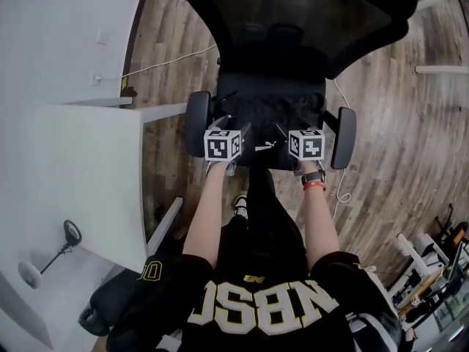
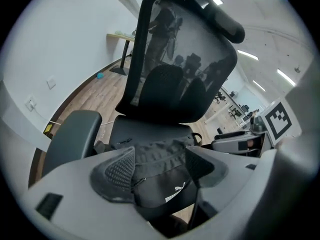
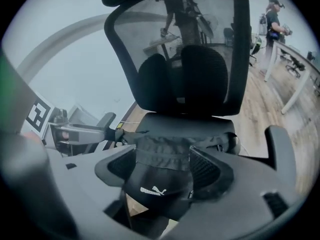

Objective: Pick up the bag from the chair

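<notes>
My left gripper [image 2: 160, 159] and right gripper [image 3: 162, 166] are both wide open around the bag [image 1: 267, 141], which lies on the chair [image 1: 293, 20], not grabbed yet.

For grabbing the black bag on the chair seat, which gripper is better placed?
Nearly even, slight edge right: the right gripper, jaws open, straddles the black bag at its gathered top. The left gripper, also open, frames it, so a two-handed grab looks likely.
</notes>
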`<state>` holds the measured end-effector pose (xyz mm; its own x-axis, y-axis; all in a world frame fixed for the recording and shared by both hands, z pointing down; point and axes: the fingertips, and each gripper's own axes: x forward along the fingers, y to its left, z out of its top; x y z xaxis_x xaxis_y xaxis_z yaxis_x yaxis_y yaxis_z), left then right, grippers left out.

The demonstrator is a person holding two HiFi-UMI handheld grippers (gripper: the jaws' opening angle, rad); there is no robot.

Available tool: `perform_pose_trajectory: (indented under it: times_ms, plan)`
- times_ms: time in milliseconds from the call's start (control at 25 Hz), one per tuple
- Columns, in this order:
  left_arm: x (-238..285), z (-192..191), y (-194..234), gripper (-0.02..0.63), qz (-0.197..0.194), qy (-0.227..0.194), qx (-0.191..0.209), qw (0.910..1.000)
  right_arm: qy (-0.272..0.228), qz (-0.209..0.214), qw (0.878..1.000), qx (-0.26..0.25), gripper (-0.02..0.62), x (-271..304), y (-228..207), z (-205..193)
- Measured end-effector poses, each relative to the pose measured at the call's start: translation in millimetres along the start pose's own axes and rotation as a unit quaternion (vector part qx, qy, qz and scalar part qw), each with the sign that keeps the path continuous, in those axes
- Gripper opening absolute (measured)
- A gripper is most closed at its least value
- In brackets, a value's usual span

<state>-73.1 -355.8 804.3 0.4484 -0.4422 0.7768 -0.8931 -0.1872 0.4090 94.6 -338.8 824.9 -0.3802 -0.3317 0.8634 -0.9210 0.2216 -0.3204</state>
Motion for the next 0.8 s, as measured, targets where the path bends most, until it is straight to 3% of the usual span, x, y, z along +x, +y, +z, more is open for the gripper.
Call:
perform_pose_trajectory:
  times_ms: [160, 320, 480, 800]
  plan:
    - [25, -21, 12, 0.321, 0.016, 0.019, 0.022, 0.9994, 0.023, -0.026, 0.999, 0.011, 0.331, 21, -27, -12]
    - [41, -40, 34, 0.321, 0.061, 0.022, -0.001, 0.9979, 0.028, -0.04, 0.999, 0.022, 0.328, 48, -55, -28]
    - [56, -64, 52, 0.321, 0.099, 0.058, 0.006, 0.9934, 0.04, -0.07, 0.996, 0.025, 0.31, 63, -74, -36]
    - [84, -79, 77, 0.319, 0.132, 0.071, -0.07, 0.9862, 0.052, -0.078, 0.994, 0.048, 0.3, 96, -96, -47]
